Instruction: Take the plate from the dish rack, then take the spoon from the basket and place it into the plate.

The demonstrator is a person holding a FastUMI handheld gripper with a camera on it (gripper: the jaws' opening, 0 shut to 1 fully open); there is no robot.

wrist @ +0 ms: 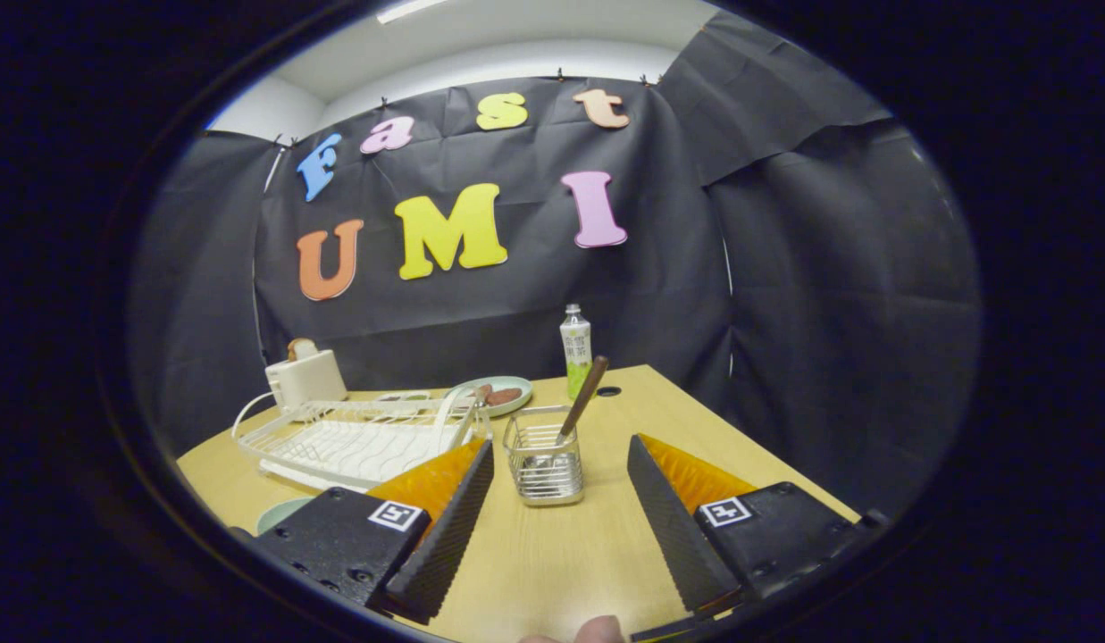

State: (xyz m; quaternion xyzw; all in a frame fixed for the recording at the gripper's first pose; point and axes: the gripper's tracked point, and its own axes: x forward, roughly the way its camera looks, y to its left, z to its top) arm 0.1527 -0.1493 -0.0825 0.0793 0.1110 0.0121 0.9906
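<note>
My gripper (561,445) is open above the wooden table (552,563), with nothing held between its fingers. Just ahead of the fingertips stands a small wire basket (543,464). A brown-handled spoon (583,397) leans in it, handle up and to the right. The white wire dish rack (355,438) sits to the left of the basket, and I see no dish standing in it. A pale green plate (280,513) lies on the table in front of the rack, mostly hidden behind my left finger (445,518).
Behind the rack stands a white toaster (306,377) with bread in it. A green plate with brown food (497,395) and a drink bottle (576,348) are at the table's back. A cable hole (608,391) is near the bottle. The table's right edge is close.
</note>
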